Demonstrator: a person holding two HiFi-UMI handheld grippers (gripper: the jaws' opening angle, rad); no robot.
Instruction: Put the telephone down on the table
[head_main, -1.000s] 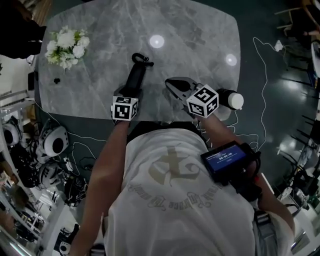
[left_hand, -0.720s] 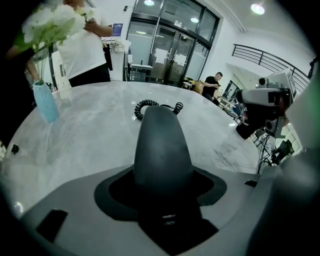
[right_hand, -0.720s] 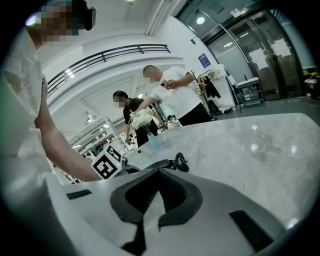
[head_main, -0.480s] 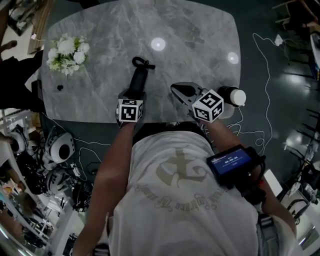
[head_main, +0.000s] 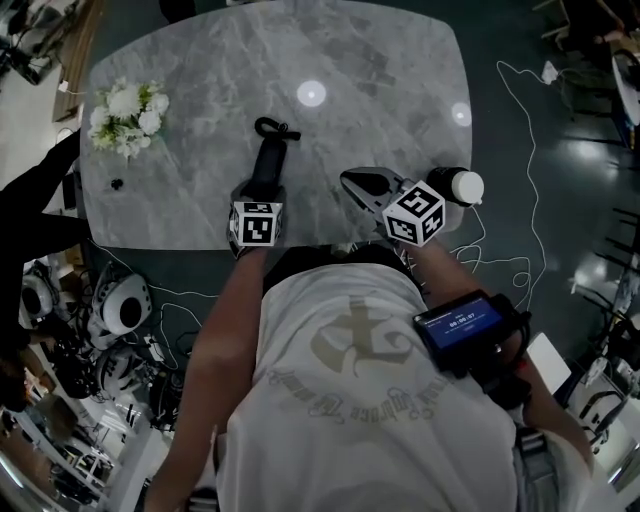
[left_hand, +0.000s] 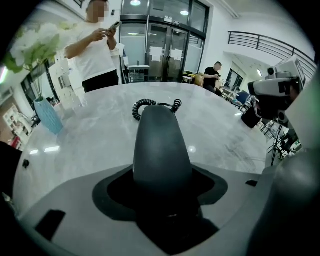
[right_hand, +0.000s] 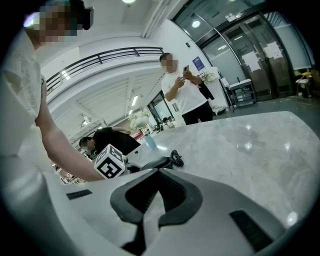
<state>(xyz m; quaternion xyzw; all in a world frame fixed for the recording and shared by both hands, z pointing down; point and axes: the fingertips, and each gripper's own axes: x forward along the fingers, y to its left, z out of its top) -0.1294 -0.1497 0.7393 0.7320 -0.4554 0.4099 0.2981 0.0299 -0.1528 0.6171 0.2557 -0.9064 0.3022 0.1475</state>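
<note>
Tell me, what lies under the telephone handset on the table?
Only the grey marble table shows under the telephone handset. The surface directly beneath it is covered. Its near end is hidden between the fingers of the left gripper, which have just opened further.

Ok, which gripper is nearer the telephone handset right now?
Left. The left gripper has its jaws around the near end of the handset; the right gripper, jaws together, hangs apart to its right over the table edge.
</note>
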